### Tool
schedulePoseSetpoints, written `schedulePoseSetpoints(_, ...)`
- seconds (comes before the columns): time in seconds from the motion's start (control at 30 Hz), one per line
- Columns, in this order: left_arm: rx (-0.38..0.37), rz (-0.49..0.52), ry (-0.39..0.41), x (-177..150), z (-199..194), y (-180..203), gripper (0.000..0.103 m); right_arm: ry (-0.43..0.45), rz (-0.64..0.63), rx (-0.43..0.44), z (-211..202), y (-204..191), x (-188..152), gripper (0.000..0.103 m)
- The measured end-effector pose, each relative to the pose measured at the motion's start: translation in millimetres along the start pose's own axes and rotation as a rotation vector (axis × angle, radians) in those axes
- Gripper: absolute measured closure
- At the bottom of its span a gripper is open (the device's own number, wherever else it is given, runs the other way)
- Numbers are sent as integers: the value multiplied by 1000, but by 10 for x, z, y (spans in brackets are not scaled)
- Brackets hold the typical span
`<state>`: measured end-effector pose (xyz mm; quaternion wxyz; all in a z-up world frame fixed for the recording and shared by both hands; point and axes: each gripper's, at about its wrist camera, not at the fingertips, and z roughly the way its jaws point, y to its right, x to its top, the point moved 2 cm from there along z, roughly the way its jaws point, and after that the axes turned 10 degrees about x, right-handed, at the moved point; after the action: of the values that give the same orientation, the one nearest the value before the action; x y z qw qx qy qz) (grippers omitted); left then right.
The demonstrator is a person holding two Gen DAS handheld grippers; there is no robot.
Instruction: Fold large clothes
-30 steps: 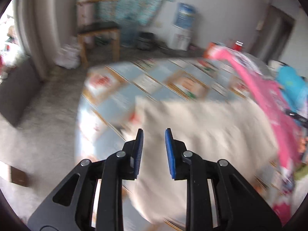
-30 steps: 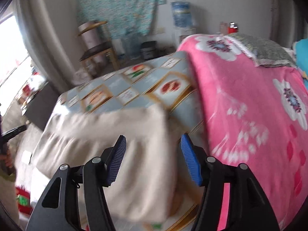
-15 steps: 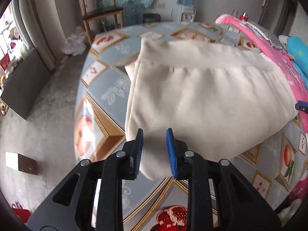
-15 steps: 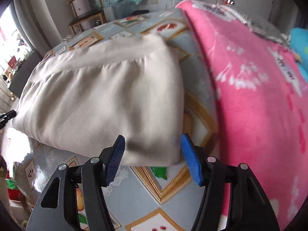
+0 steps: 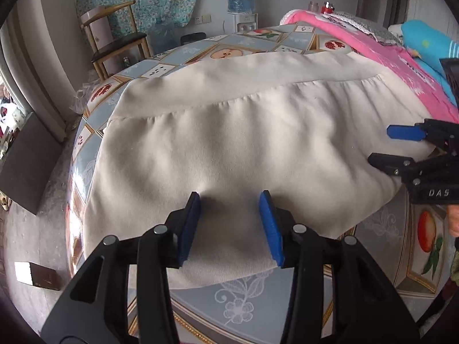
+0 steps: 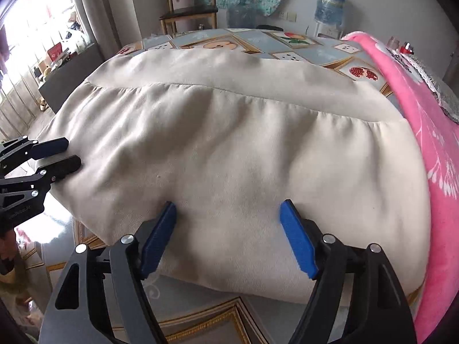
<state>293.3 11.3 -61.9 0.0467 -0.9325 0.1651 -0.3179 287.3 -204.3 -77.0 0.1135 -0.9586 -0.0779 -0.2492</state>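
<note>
A cream garment (image 5: 243,143) lies flat and folded on the patterned table (image 5: 287,301), with a wide band along its far side; it also fills the right wrist view (image 6: 229,143). My left gripper (image 5: 231,226) is open, its fingers over the garment's near edge toward its left end. My right gripper (image 6: 228,235) is open wide over the near edge toward the right end. Each gripper shows in the other view, the right one (image 5: 401,146) and the left one (image 6: 57,154). Neither holds cloth.
A pink flowered blanket (image 6: 424,132) lies along the garment's right side, with a blue item (image 5: 424,43) beyond it. A wooden chair (image 5: 114,37) and a water dispenser (image 5: 241,5) stand past the table's far edge. The floor drops off at left.
Both grippers came down and forward onto the garment's near edge. The left gripper's jaws opened wider. The garment now lies spread flat close below both cameras.
</note>
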Motion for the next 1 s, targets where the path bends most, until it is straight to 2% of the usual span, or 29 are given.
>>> schedulePoseSetpoints(0.07, -33, -26, 6, 85, -75, -46, 61, 6, 36, 25, -107, -6, 84, 31)
schedulePoseSetpoints(0.13, -92, -62, 60, 232, -192, -45, 61, 68, 19, 68, -213, -131, 208, 31)
schedulePoseSetpoints(0.2, -74, -30, 64, 343, -145, 83, 59, 112, -31, 63, -228, -269, 318, 31)
schedulePoseSetpoints(0.23, -54, -12, 50, 357, -76, 150, 58, 105, -54, 60, -151, -324, 357, 31)
schedulePoseSetpoints(0.3, -30, -3, -32, 290, 170, 238, 58, 48, -76, 49, 99, -358, 334, 31)
schedulePoseSetpoints(0.33, -30, -20, -34, 236, 224, 231, 57, 14, -80, 31, 214, -353, 298, 31)
schedulePoseSetpoints(0.37, -39, -26, -17, 209, 210, 217, 58, 33, -93, 38, 249, -333, 240, 29)
schedulePoseSetpoints(0.43, -57, -23, -20, 242, 175, 192, 58, 11, -95, 66, 234, -309, 274, 30)
schedulePoseSetpoints(0.5, -84, -50, 5, 364, 122, 109, 57, 33, -67, 93, 97, -208, 429, 30)
schedulePoseSetpoints(0.57, -60, -79, 38, 592, 117, -61, 57, 112, -62, 43, -82, -15, 671, 30)
schedulePoseSetpoints(0.67, -38, -166, 29, 933, 327, -384, 57, 153, 39, -27, -120, 497, 992, 30)
schedulePoseSetpoints(0.77, 40, -260, -57, 1094, 776, -755, 57, 101, 165, -104, 62, 1070, 1117, 30)
schedulePoseSetpoints(0.8, 46, -287, -95, 1081, 910, -853, 57, 77, 193, -112, 142, 1205, 1106, 30)
schedulePoseSetpoints(0.83, 11, -333, -127, 1047, 1045, -958, 57, 39, 231, -84, 267, 1349, 1075, 29)
schedulePoseSetpoints(0.87, -33, -383, -120, 1017, 1093, -1049, 56, 37, 249, -47, 326, 1417, 1051, 28)
schedulePoseSetpoints(0.9, -47, -407, -112, 1001, 1087, -1103, 57, 39, 233, -48, 328, 1412, 1052, 28)
schedulePoseSetpoints(1.0, -40, -422, -113, 984, 968, -1161, 57, 33, 190, -73, 166, 1302, 1078, 28)
